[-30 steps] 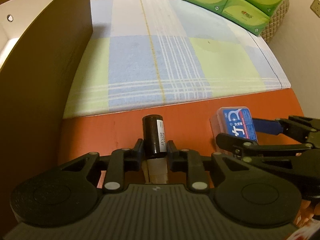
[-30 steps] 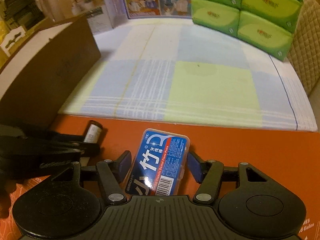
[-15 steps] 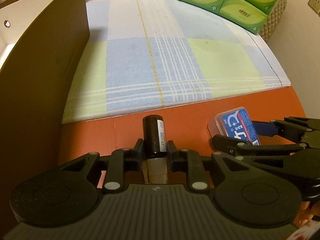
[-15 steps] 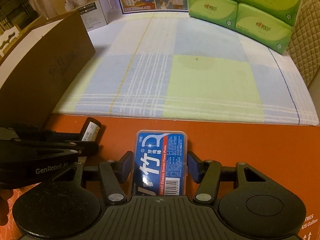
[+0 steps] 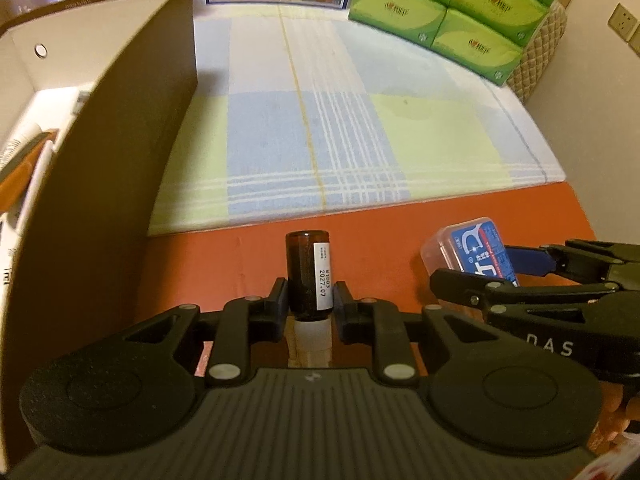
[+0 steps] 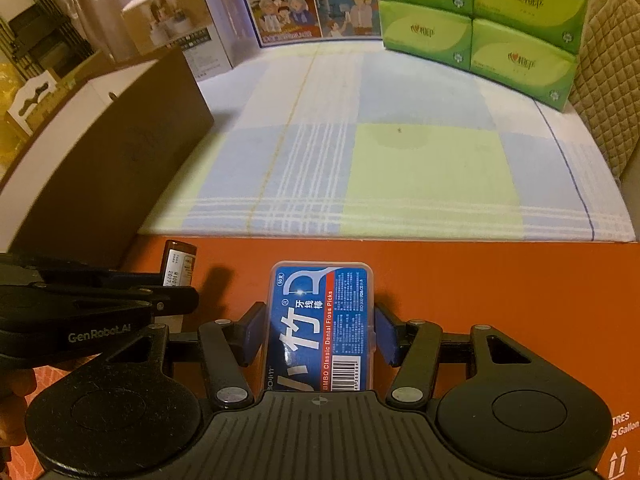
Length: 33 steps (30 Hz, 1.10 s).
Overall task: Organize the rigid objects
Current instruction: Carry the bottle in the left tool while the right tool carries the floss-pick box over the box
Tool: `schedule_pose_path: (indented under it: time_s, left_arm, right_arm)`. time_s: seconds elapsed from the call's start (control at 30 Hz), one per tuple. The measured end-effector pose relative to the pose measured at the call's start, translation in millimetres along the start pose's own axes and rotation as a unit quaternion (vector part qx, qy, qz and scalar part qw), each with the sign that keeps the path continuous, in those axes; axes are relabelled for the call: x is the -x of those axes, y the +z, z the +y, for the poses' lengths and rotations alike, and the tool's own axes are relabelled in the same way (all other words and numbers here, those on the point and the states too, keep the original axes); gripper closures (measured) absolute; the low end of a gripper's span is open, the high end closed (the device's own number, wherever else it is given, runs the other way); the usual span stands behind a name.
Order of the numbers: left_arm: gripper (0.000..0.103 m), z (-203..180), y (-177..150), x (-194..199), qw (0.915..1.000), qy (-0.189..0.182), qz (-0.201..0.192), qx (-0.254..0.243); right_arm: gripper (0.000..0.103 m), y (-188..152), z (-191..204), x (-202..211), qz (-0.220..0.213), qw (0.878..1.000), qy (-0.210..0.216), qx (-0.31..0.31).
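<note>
Both grippers were loaded and carried side by side over the orange surface (image 6: 500,280). The left gripper (image 5: 310,298) was clamped on a small brown bottle (image 5: 308,270), gripped low on the glass just above its white cap, so the body stuck out ahead along the fingers and the label faced up. The right gripper (image 6: 320,334) was closed on a flat floss box (image 6: 321,322), its blue pads (image 6: 385,334) pressed against the two long edges, a sensible hold for a thin rigid case, printed lid up. Each tool pointed forward toward the checked cloth (image 6: 400,168) and tilted slightly down. At the left stood an open brown box (image 5: 132,128) with other items lying inside; it looked the likely destination, and the bottle sat nearer to it. The right tool's fingers showed at the edge of the left camera's view, so the two were close together, yet apart.
</note>
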<state>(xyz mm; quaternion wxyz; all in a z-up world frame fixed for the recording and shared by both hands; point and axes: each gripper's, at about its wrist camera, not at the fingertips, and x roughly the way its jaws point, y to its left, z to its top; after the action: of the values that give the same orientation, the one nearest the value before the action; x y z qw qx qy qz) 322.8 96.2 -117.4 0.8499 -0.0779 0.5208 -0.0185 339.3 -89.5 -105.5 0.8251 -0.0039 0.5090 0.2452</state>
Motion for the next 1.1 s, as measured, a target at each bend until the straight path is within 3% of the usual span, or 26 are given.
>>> schedule_pose_path:
  time_s: [0.6,1.1]
  left_arm:
    - [0.084,6,-3,88,0.9951,-0.004,-0.097,0.017]
    - [0.084,65,-12,168,0.9843,0.028,-0.169,0.041]
  right_arm:
    - [0.050,8,30,59,-0.065,0.997,0.030,0.027]
    - [0.050,29,117,87,-0.111,0.987,0.099,0.066]
